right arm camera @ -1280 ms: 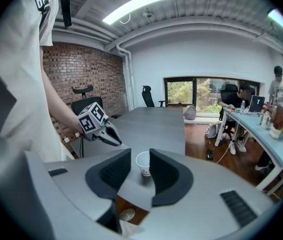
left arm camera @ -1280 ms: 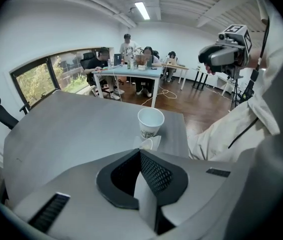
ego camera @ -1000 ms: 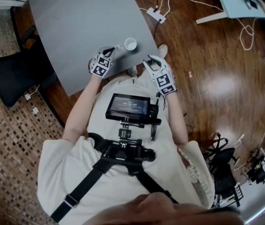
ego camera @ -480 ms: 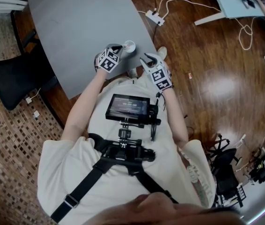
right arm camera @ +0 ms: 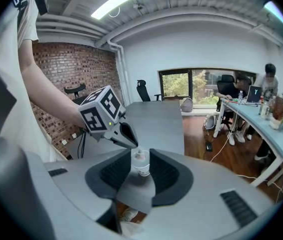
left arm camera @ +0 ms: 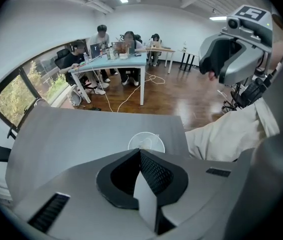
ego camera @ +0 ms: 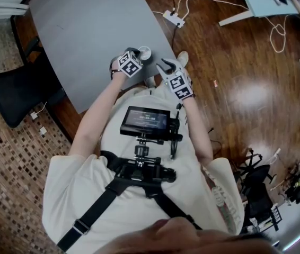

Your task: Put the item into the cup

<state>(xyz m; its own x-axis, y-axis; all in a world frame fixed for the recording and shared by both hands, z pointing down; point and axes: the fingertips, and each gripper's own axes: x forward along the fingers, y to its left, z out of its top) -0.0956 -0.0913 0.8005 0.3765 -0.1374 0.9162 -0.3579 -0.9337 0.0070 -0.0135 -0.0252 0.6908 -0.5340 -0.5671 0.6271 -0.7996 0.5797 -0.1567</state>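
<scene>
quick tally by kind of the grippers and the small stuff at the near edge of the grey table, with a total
cup: 1
small item at the cup's mouth: 1
grippers: 2 (left gripper, right gripper)
total: 4

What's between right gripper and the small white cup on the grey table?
Only bare grey table, seen in head view, between right gripper and small white cup.

Nothing can be read: the figures on the chest screen point(ego camera: 145, 120) are too blurred.
</scene>
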